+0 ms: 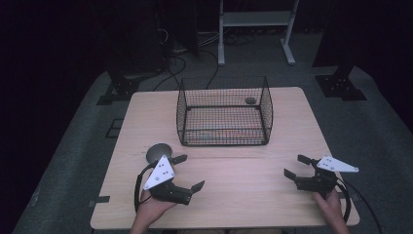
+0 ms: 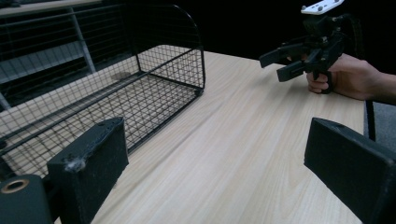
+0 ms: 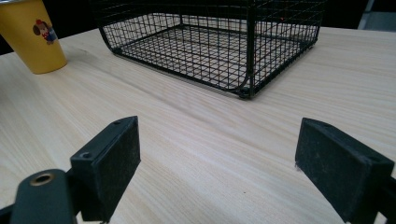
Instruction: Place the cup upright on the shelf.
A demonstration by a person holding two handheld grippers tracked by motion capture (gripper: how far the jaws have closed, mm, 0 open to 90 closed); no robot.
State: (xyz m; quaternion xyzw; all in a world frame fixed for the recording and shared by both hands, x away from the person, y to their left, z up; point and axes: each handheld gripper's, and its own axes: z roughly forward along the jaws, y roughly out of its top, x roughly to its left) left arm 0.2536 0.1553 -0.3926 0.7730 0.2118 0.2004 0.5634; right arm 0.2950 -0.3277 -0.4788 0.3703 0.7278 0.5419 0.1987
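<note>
One wire basket (image 1: pixel 224 113); one yellow cup (image 3: pixel 31 35); two open claws (image 1: pixel 189 172).

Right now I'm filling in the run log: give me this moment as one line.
left gripper: open, empty, beside cup | right gripper: open, empty | wire basket: mid-table, beyond both | cup: upright, untouched

Yellow cartoon-printed cup (image 3: pixel 36 37) upright on table, near wire basket (image 3: pixel 212 44)
</note>
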